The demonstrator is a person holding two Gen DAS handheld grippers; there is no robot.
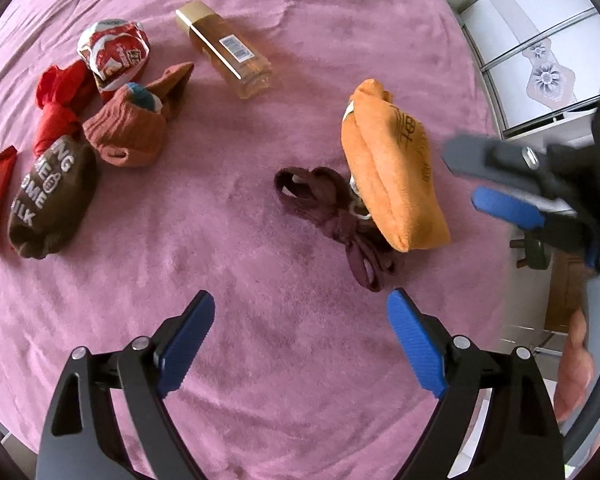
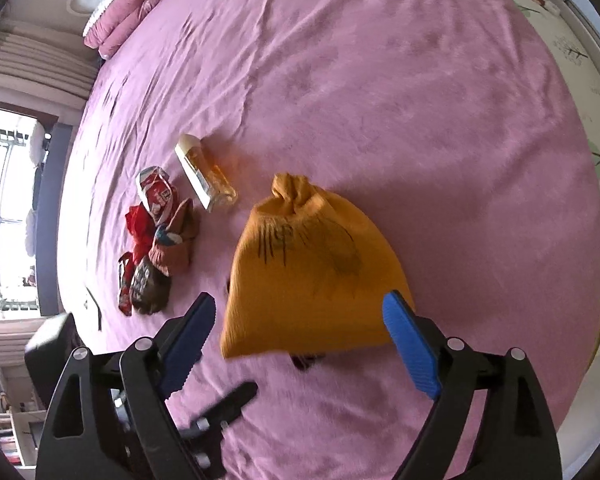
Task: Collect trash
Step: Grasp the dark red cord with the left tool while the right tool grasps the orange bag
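On the pink bedspread [image 1: 300, 40] lies a tied orange bag [image 2: 312, 280], contents hidden; both hand-held grippers [image 1: 300, 316] [image 2: 300, 320] spread, empty.

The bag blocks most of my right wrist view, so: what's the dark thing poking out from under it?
Observer: A tangled maroon cloth, lying against the side of the bag.
Operator: Is the left hand-held gripper free?
Observer: Yes. The left hand-held gripper is open and empty, over bare blanket.
Operator: And the bottle?
Observer: The bottle lies flat with its barcode label facing up.
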